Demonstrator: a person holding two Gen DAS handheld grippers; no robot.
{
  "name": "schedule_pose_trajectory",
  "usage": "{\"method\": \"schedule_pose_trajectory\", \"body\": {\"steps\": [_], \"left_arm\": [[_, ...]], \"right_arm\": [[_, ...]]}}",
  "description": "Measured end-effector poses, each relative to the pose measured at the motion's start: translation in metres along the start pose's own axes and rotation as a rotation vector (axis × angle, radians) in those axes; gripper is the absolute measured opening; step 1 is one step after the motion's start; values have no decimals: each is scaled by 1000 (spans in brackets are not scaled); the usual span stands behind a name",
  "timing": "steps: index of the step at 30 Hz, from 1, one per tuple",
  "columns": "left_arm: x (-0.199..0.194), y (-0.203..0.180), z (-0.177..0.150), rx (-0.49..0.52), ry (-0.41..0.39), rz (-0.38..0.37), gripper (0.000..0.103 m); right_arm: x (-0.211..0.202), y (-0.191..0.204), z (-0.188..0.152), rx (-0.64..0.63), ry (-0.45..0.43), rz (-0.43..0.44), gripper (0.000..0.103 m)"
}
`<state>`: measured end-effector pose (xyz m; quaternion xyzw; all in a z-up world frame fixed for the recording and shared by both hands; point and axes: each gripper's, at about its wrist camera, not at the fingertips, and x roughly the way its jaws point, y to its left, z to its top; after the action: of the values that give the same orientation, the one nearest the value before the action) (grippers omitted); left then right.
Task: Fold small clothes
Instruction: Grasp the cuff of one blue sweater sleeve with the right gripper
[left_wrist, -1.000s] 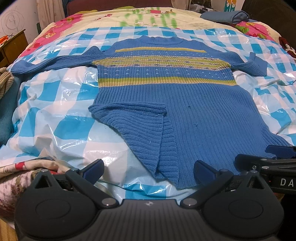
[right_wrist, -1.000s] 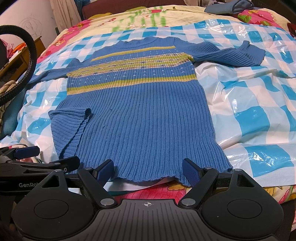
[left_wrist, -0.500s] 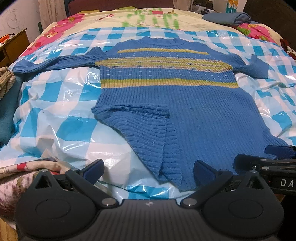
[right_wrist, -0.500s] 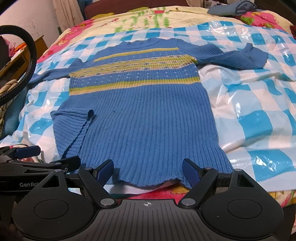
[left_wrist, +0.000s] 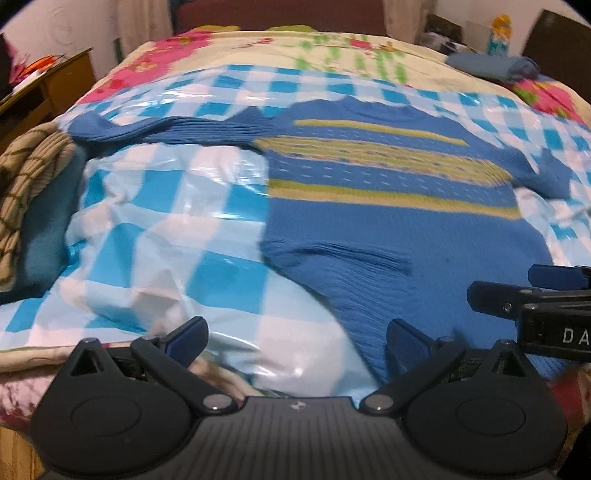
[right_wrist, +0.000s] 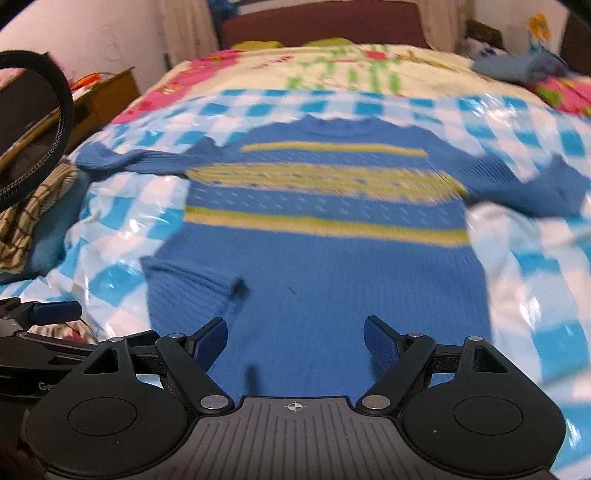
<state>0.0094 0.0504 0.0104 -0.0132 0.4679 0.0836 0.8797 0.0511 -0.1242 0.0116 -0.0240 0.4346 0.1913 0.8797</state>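
Observation:
A blue ribbed sweater (left_wrist: 399, 206) (right_wrist: 325, 236) with yellow-green stripes lies flat, front up, on a blue-and-white checked plastic sheet (left_wrist: 173, 221) (right_wrist: 532, 266). Its sleeves stretch out to both sides, and its lower left corner (left_wrist: 332, 266) (right_wrist: 188, 284) is folded over onto the body. My left gripper (left_wrist: 295, 339) is open over the sheet at the hem's left edge. My right gripper (right_wrist: 295, 341) is open above the hem, nothing between its fingers. The right gripper's fingers (left_wrist: 524, 288) show at the right in the left wrist view; the left gripper's fingers (right_wrist: 48, 314) show at the left in the right wrist view.
The sheet covers a bed with a floral spread (left_wrist: 325, 48). A checked brown cloth and teal fabric (left_wrist: 33, 192) lie at the left edge. Folded blue clothes (left_wrist: 495, 64) sit at the far right corner. A wooden cabinet (left_wrist: 55, 85) stands left of the bed.
Both grippers have moved forward over the bed and swung left, so the sweater looks nearer and sits further right in the left wrist view. The sweater itself lies as before.

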Motion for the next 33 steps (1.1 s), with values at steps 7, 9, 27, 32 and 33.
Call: {"method": "schedule_pose_trajectory", "body": {"steps": [7,9,27,32,33], "left_arm": [[-4,32,6,-57,-37,37,103],[-7,42,8,-82,-37,48,103],[-33,94,66,-85,-178,30,103],[-16,71,80,-32,-169,-17,103],[-11,63,81,-23,-160,-36,103]], "right_arm": [[32,10,15,-28,5,102,81],[44,15,19,-52,-3,120,78],[42,101,15,-126,178,671,14],[21,76,5,-129,170,662,14],[18,61,5,-92,168,639,14]]}}
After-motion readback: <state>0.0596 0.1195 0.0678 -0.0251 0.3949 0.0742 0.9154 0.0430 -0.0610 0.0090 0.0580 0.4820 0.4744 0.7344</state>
